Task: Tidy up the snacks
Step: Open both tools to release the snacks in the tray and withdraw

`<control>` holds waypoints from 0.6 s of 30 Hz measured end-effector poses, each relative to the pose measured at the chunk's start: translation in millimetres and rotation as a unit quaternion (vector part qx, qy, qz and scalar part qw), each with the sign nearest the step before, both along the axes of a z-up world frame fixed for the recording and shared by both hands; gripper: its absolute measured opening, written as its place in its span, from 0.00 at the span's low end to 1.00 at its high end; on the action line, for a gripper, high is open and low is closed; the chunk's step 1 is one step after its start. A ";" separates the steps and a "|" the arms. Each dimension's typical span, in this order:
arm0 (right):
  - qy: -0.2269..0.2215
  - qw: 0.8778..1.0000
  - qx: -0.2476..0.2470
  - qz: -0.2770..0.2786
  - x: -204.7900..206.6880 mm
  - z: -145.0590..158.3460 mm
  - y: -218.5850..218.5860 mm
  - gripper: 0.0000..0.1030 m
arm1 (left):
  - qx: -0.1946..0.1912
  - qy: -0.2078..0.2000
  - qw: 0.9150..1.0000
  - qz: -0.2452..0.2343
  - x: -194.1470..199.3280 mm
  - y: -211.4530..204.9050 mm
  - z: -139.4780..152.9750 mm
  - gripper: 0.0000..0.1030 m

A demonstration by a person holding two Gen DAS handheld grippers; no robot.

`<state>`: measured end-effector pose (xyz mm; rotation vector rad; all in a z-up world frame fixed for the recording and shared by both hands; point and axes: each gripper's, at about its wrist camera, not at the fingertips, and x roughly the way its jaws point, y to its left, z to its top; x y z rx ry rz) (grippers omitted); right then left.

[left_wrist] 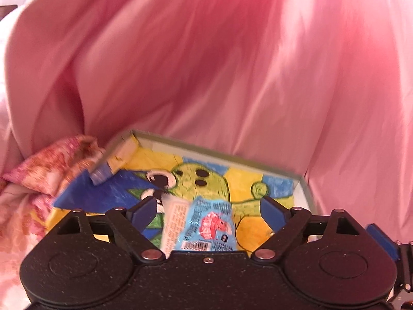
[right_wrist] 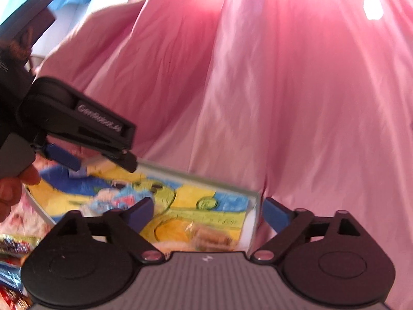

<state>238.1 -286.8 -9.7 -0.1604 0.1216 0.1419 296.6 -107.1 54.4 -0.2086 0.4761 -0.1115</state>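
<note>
Looks like the drop-off step of sorting snacks: the shallow box (left_wrist: 306, 180) with the crayon cartoon lining sits lower middle of both views against pink cloth (left_wrist: 206, 64), a light-blue snack packet (left_wrist: 204, 228) lying in it.

Left tool (left_wrist: 209, 213) and right tool (right_wrist: 207, 213) both gape wide, holding nothing. Next I'd fetch another from the wrappers (right_wrist: 13, 242) lower left; only "GenRobot.AI" is readable, packet print too blurry.

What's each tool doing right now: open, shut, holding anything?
Left tool: open, over the blue snack packet, not gripping it.
Right tool: open, holding nothing.
</note>
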 end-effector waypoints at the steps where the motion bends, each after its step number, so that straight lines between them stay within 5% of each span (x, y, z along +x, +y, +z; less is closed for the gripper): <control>1: -0.009 1.000 0.006 -0.003 -6.6 4.9 -0.5 0.97 | -0.002 -0.008 1.000 0.001 -6.3 2.5 5.1 0.87; 13: -0.110 0.992 0.056 -0.023 -85.3 53.8 6.3 1.00 | 0.007 -0.090 0.996 0.018 -103.8 41.7 37.6 0.98; 18: -0.121 0.990 0.073 -0.030 -113.9 60.2 10.2 1.00 | 0.003 -0.106 0.994 0.025 -140.6 63.4 38.0 0.99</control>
